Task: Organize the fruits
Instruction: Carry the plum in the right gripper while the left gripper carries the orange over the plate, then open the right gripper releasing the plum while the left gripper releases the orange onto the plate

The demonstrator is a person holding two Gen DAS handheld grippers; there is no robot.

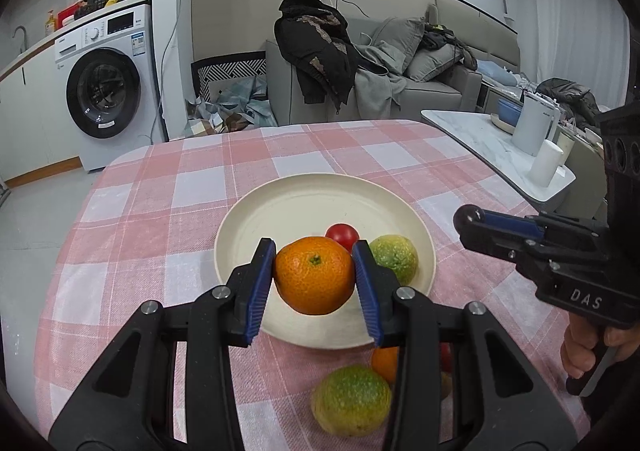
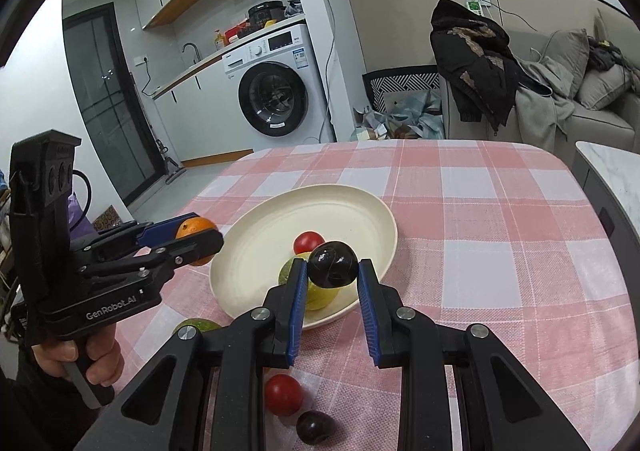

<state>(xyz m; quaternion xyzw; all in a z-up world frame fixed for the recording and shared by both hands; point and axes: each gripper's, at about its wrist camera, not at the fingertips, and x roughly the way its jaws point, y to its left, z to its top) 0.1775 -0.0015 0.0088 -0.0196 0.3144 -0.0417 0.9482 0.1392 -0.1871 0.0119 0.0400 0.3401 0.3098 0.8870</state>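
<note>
The cream plate (image 1: pixel 280 211) on the checked table (image 1: pixel 160 211) holds a red tomato (image 1: pixel 342 233) and a green-yellow citrus (image 1: pixel 394 257) at its 4 o'clock side, leaving the 10 o'clock half bare. The left claw (image 1: pixel 314 277) grips an orange (image 1: pixel 314 275), stem end tilted up toward the camera, above the plate's 6 o'clock rim; the right claw (image 2: pixel 334 271) pinches a dark plum (image 2: pixel 333 264) over the 5 o'clock rim. A second citrus (image 1: pixel 351 399), tomato (image 2: pixel 283 394) and plum (image 2: pixel 314 427) lie on the table at 6 o'clock, toward the near edge, and open cloth stretches to 12 o'clock.
</note>
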